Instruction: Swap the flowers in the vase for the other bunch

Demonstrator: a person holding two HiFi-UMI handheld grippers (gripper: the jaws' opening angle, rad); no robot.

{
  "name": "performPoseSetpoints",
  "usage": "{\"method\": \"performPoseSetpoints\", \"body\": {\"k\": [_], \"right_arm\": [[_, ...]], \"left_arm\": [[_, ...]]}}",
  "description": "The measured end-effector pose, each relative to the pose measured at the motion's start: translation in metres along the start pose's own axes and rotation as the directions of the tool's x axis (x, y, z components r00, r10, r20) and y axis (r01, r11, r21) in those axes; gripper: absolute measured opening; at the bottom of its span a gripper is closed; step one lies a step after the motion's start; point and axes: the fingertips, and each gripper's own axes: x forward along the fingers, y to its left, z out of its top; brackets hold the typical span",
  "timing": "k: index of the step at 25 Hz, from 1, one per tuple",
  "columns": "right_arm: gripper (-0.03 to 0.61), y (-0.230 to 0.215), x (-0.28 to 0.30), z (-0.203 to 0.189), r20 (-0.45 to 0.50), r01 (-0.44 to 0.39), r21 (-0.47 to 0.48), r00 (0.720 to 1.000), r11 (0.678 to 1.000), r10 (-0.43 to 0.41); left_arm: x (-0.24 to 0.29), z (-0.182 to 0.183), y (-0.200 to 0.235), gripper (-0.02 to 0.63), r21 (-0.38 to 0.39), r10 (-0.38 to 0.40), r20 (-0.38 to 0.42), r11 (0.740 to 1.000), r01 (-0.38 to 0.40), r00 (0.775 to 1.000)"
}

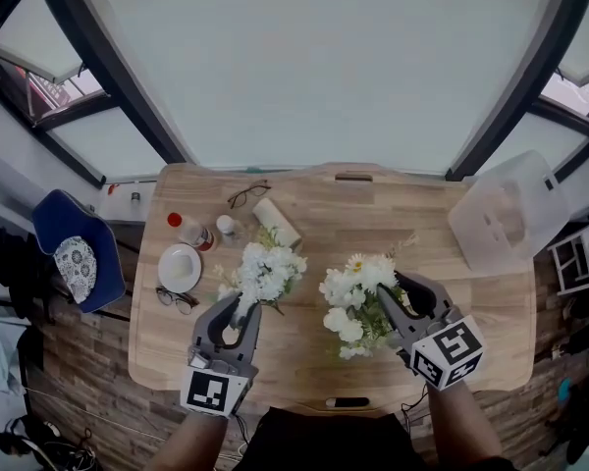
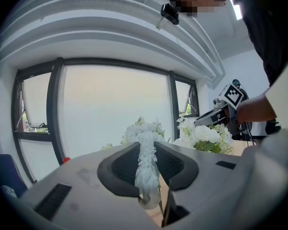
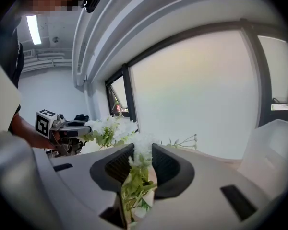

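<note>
**Both grippers clamped on flower bunches over the table**

A small dark flat object [image 1: 347,401] lies at the near edge of the wooden table [image 1: 304,361]. The left gripper [image 1: 241,308] has its jaws partly closed, with the pads pinching the stem of the white flower bunch [image 1: 268,268]. The blooms stick out past the tips, away from the person. The left gripper view shows a pale rounded thing right under those jaws; can't tell if it's the vase.

The right gripper [image 1: 398,288] also has a narrow gap, its pads pressed on the green stems of the leafy flower bunch [image 1: 353,283]. The white heads reach out past the tips. The two bunches are side by side over mid-table, apart and not touching.

To the left are a white plate [image 1: 180,267] and dark glasses [image 1: 177,299] just beside it. Farther back are a red-capped container [image 1: 175,221], a small jar [image 1: 226,227], a pale roll [image 1: 276,222] and a second pair of glasses [image 1: 248,194] near the far edge. A clear plastic bin [image 1: 510,214] sits off the right far corner and a blue chair [image 1: 54,226] off the left side. A big window [image 1: 324,67] is beyond.
</note>
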Motion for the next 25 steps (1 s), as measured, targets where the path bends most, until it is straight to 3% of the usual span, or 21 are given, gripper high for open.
{"method": "performPoseSetpoints", "body": {"k": [7, 25], "right_arm": [[0.072, 0.001, -0.006, 0.000, 0.014, 0.009, -0.002, 1.000, 1.000, -0.009], [0.064, 0.012, -0.031, 0.023, 0.078, 0.008, 0.028, 0.997, 1.000, -0.010]], "left_arm": [[-0.004, 0.001, -0.001, 0.084, 0.007, 0.003, 0.005, 1.000, -0.003, 1.000], [-0.011, 0.016, -0.006, 0.084, 0.038, -0.012, 0.049, 0.999, 0.010, 0.999]]}}
